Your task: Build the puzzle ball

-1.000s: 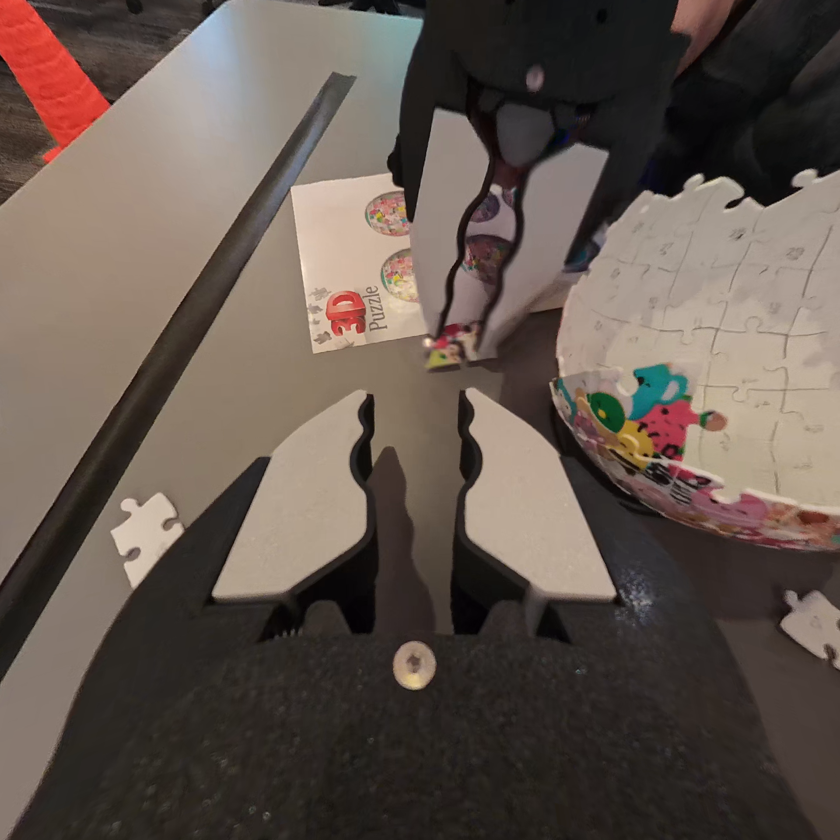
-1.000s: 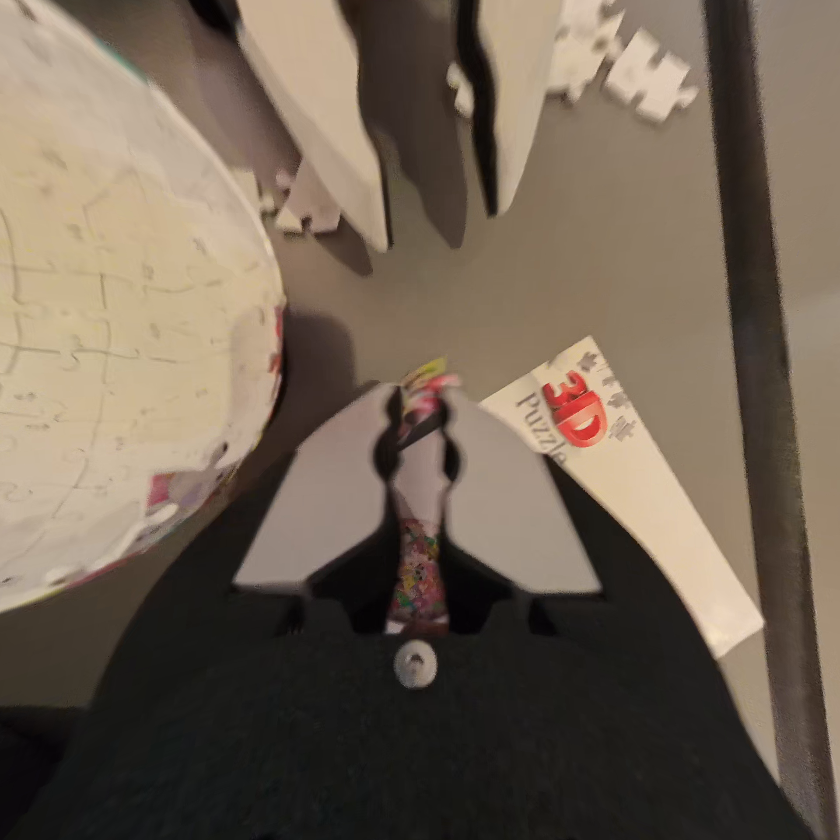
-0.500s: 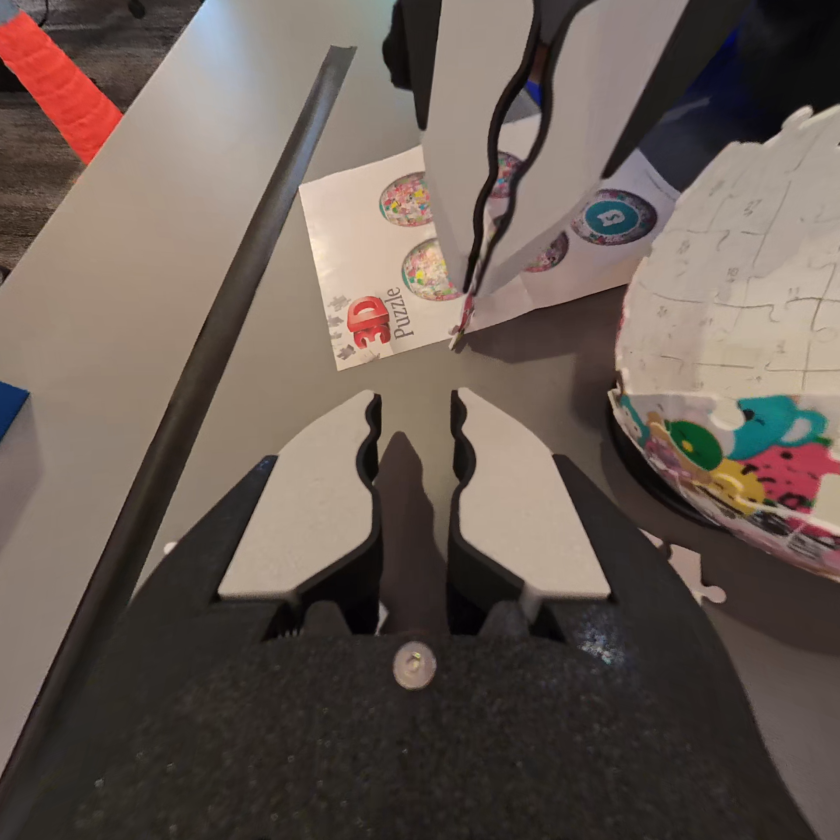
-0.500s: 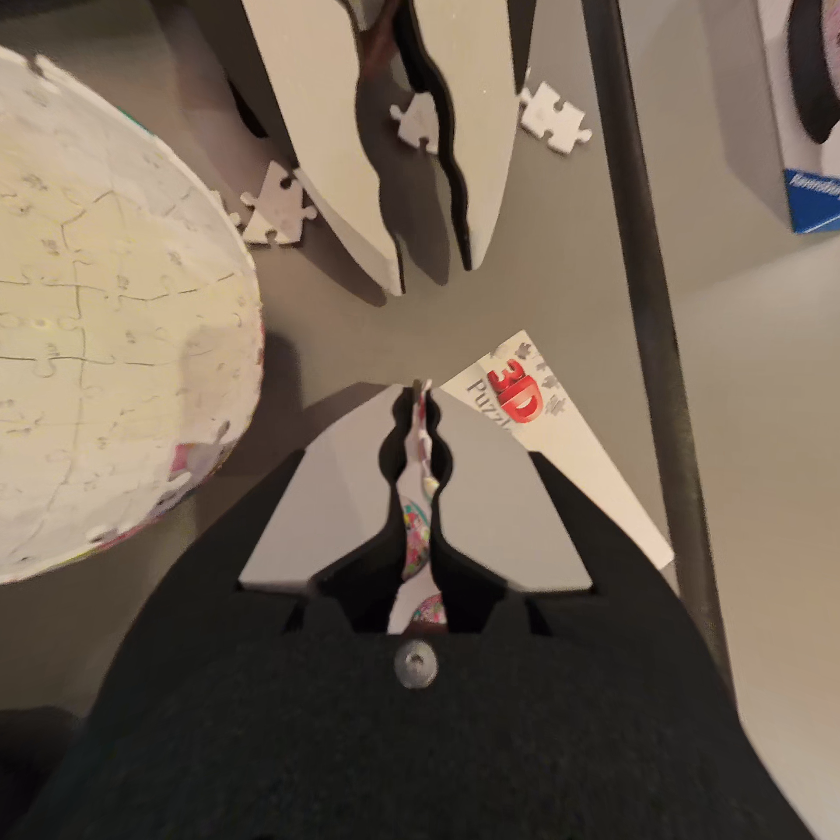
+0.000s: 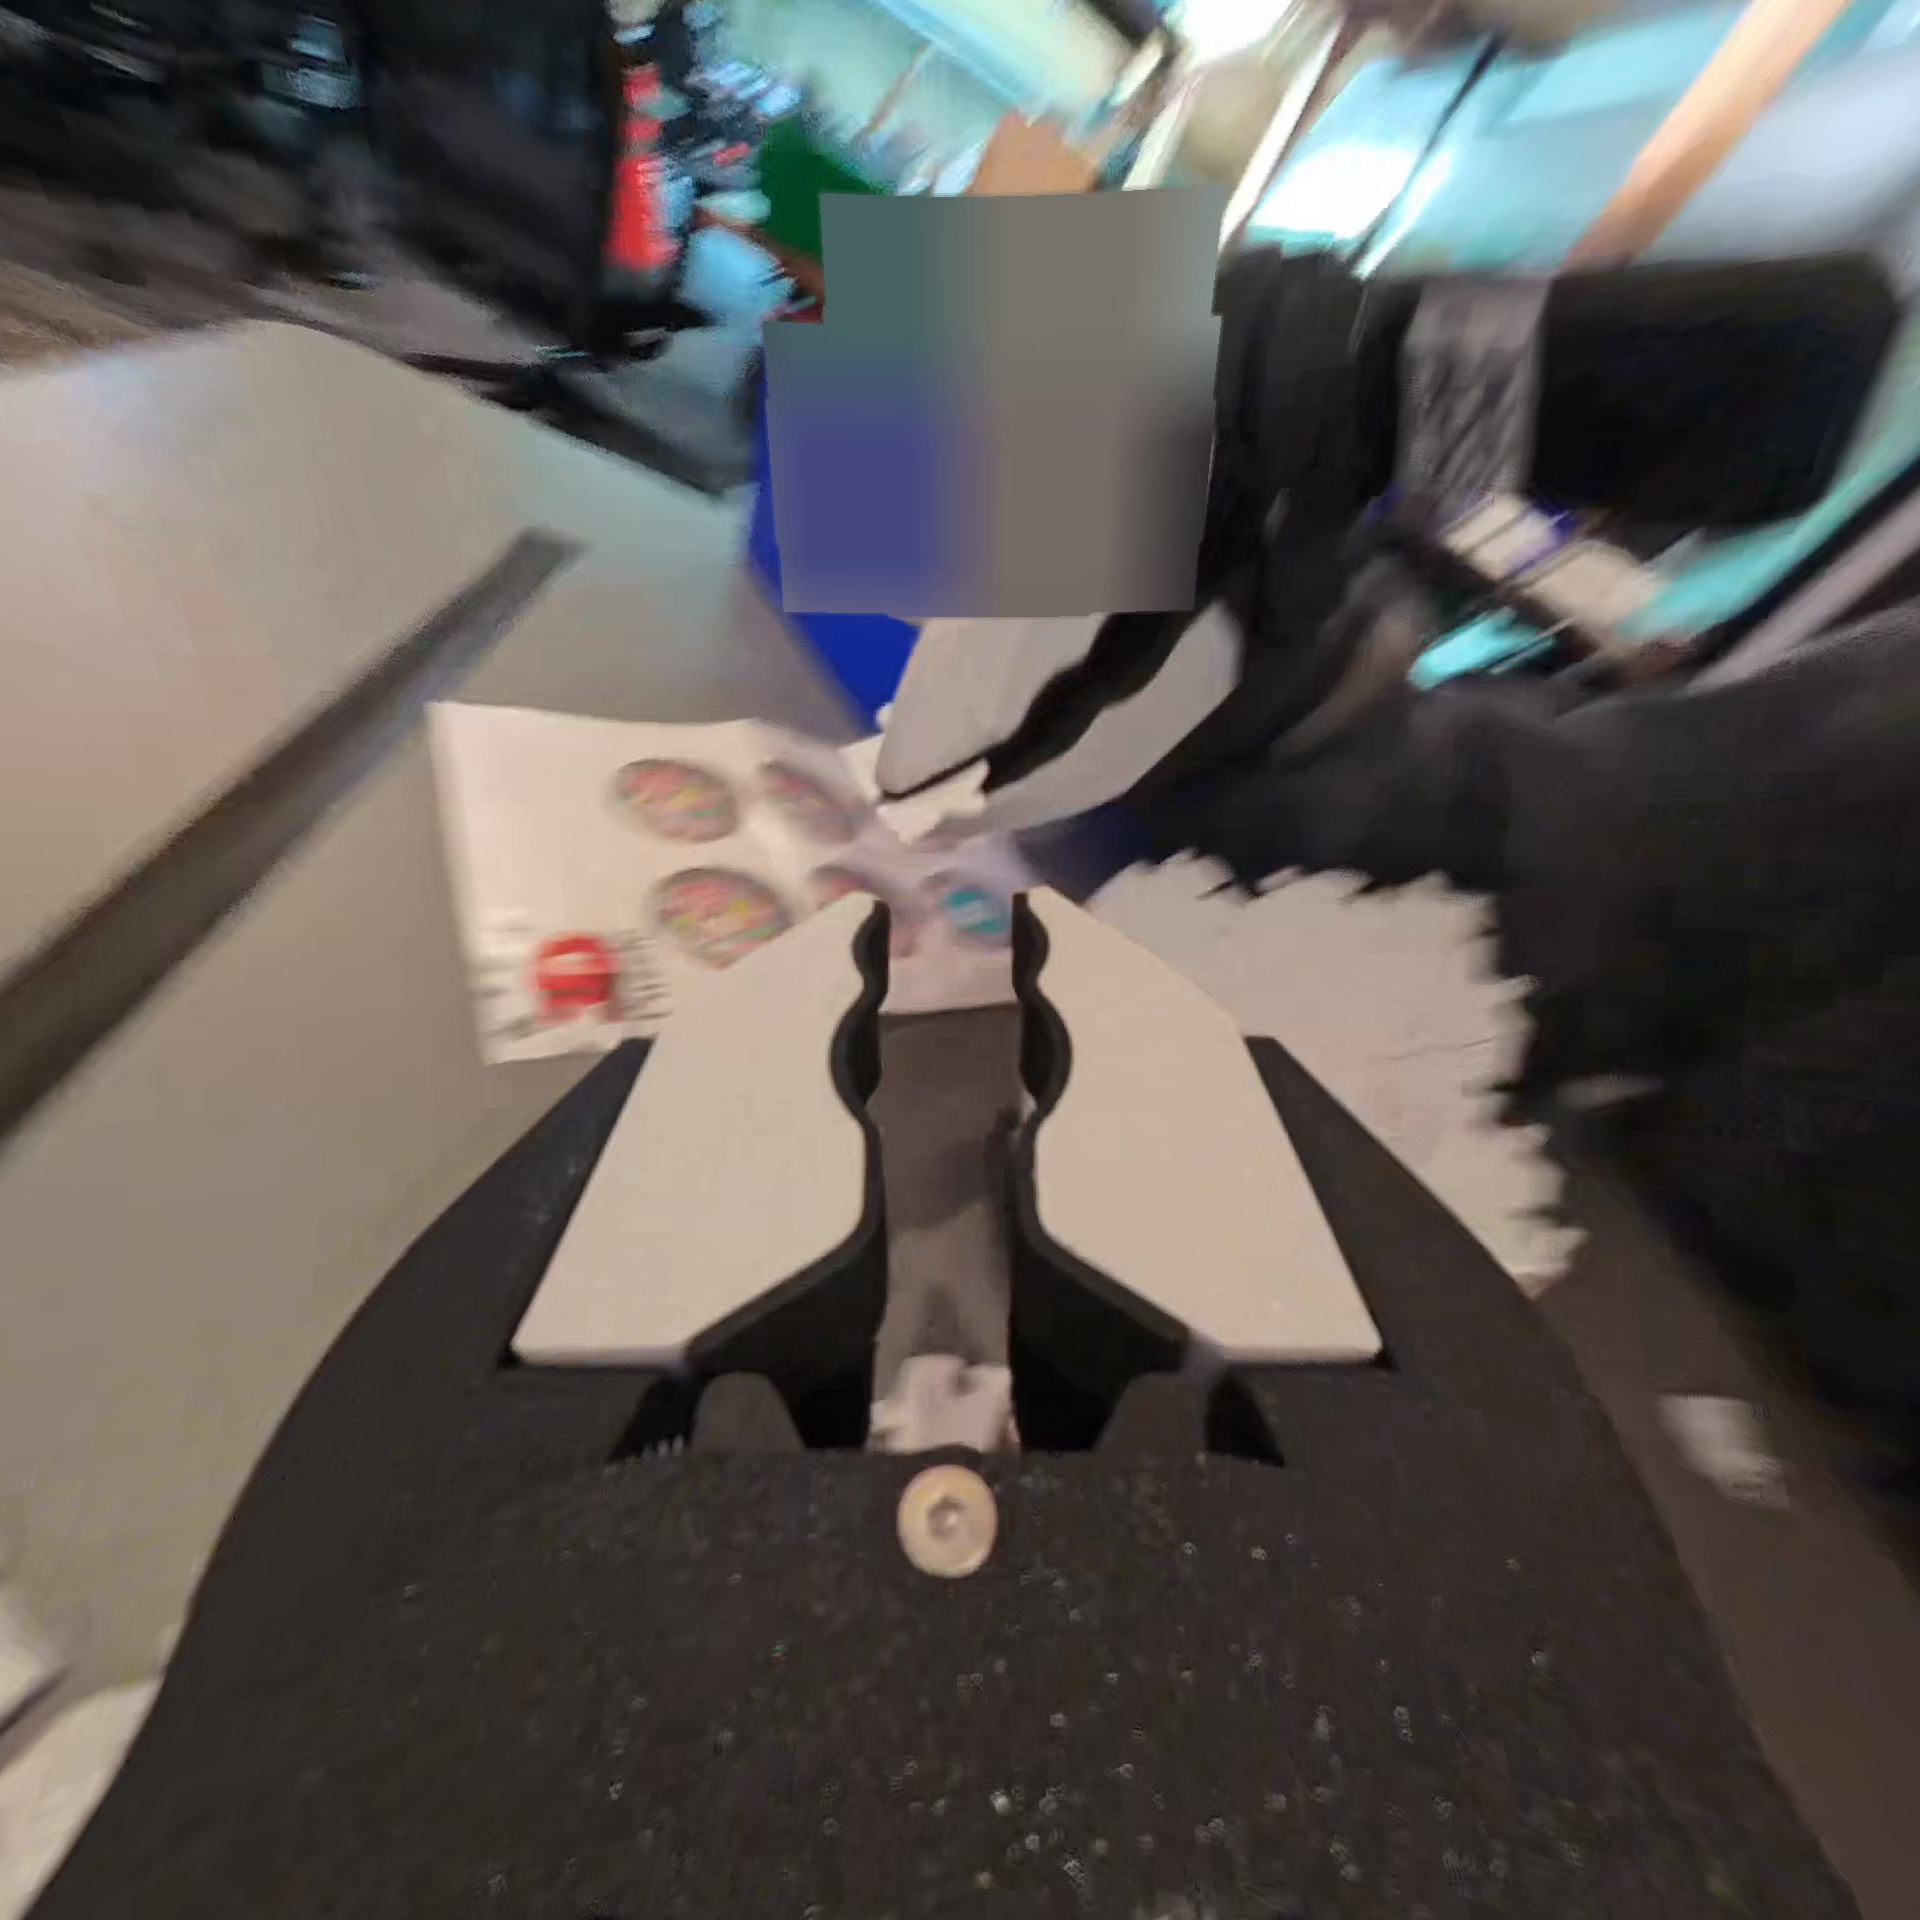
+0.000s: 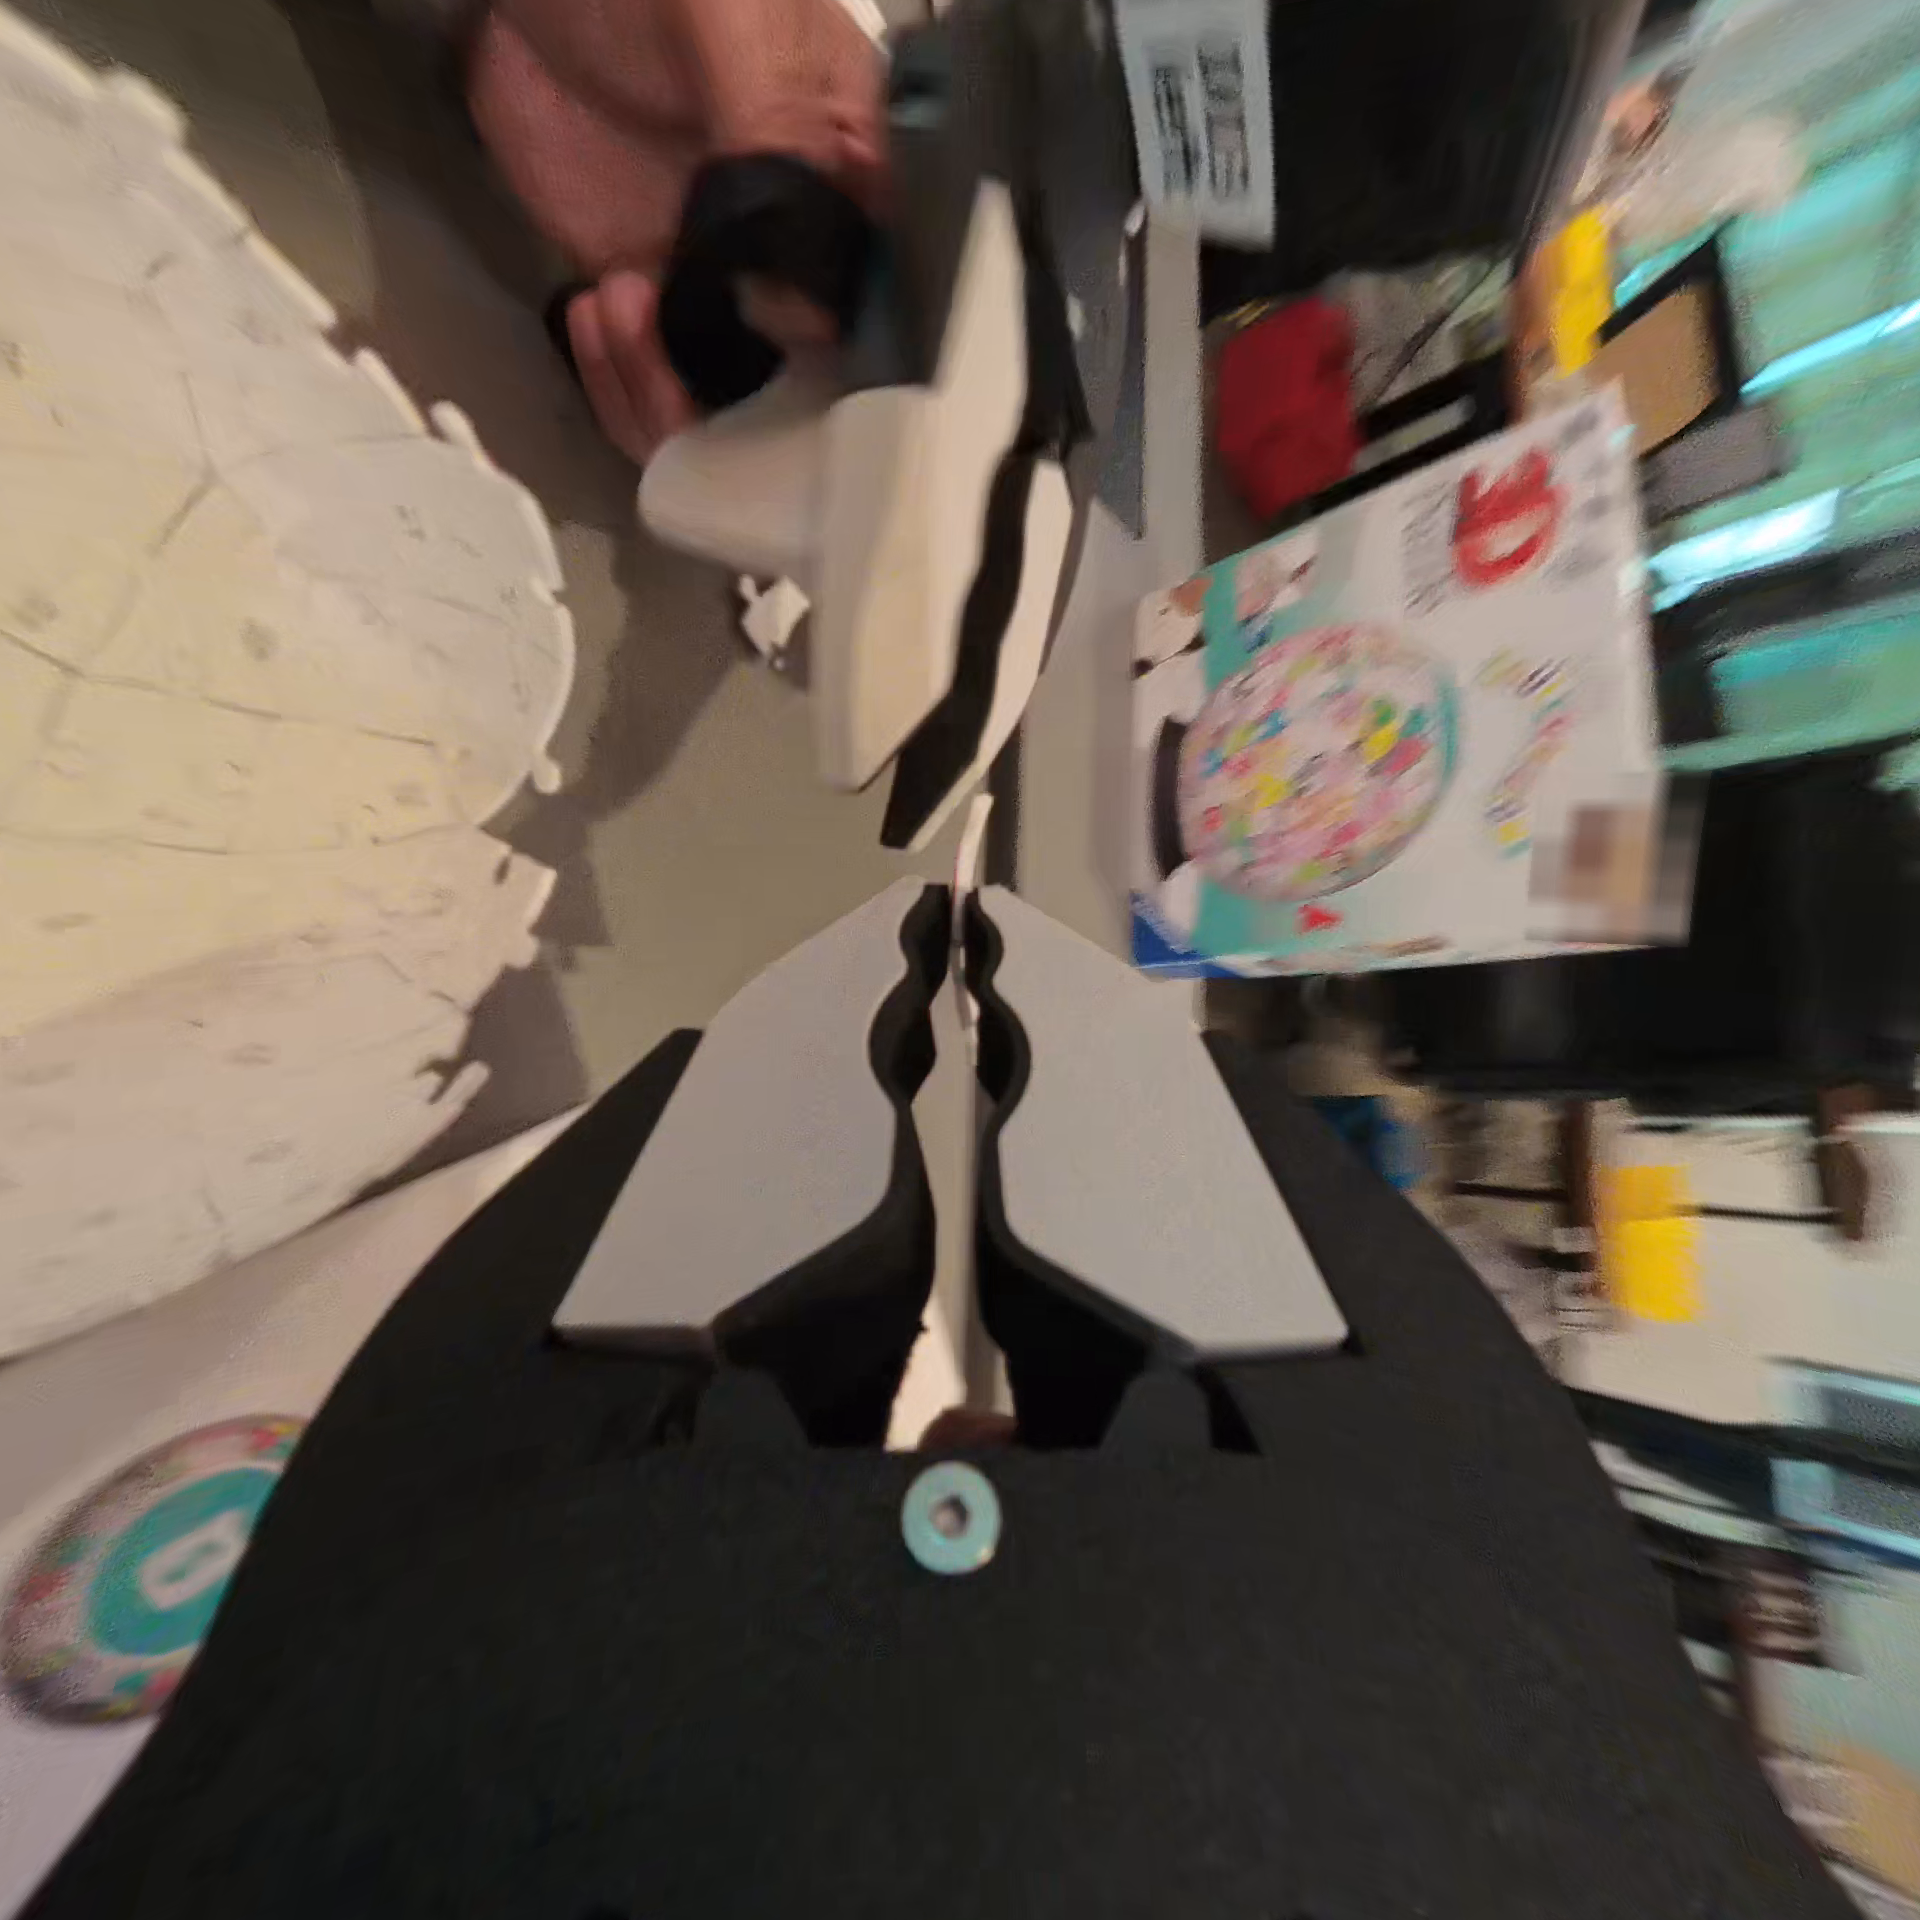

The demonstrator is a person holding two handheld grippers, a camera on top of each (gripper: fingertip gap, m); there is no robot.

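The half-built puzzle ball [image 6: 208,727], white inside with a jagged rim, stands at the left of the right wrist view and at the right of the blurred left wrist view [image 5: 1309,1029]. My right gripper [image 6: 958,899] is shut on a thin puzzle piece [image 6: 968,847], seen edge-on and sticking out past the tips. It also shows in the left wrist view [image 5: 935,774] with the white piece [image 5: 940,805] at its tips. My left gripper [image 5: 950,912] is open with nothing between its fingers. In the right wrist view it [image 6: 914,821] points at my right gripper's tips.
A printed leaflet [image 5: 582,831] lies on the grey table [image 5: 208,1143] ahead of the left gripper. The puzzle box [image 6: 1403,707] stands to the right. A loose white piece [image 6: 774,613] lies by the ball. A hand [image 6: 644,208] holds the left gripper.
The right gripper closed on the piece beside the leaflet and lifted it off the table. Both grippers tilted up towards each other. The left jaws narrowed but stay apart.
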